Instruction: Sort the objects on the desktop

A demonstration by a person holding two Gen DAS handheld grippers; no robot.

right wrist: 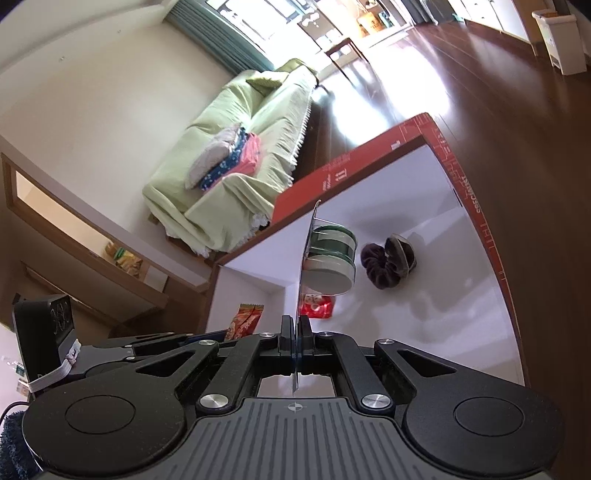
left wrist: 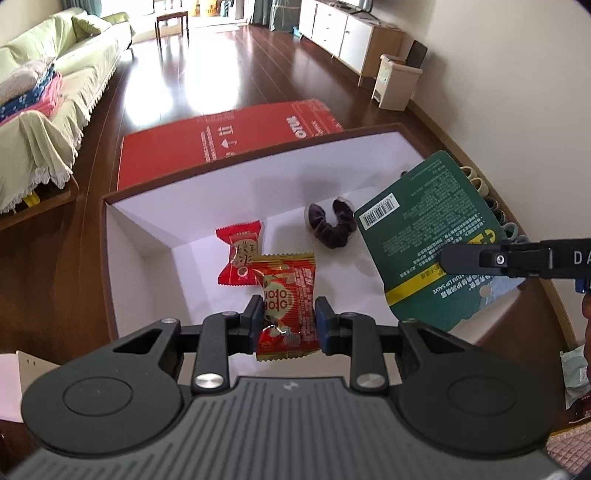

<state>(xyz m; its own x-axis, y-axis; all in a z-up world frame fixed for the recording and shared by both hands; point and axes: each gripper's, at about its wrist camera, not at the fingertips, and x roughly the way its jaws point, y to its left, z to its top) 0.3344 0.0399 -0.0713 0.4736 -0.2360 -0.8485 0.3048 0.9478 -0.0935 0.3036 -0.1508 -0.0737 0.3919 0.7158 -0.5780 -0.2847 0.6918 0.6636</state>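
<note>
My left gripper point(left wrist: 289, 319) is shut on a red snack packet point(left wrist: 290, 291), held upright just above the near part of the white box floor point(left wrist: 177, 280). A second red candy packet point(left wrist: 238, 254) lies flat on that floor right behind it. Farther back right rests a dark purple scrunchie point(left wrist: 330, 225). My right gripper point(right wrist: 296, 332) is shut on the edge of a green blister card point(right wrist: 306, 258) carrying a green-and-white jar point(right wrist: 332, 258). It hangs over the box, with the scrunchie point(right wrist: 388, 264) beyond. In the left wrist view the green card point(left wrist: 424, 229) fills the right side.
The box has red outer flaps point(left wrist: 221, 147) and white inner walls point(left wrist: 155, 225). It stands over a dark wooden floor point(left wrist: 258, 66). A covered sofa point(left wrist: 55, 92) is far left. A white bin point(left wrist: 397, 81) and cabinet point(left wrist: 343, 33) stand far right.
</note>
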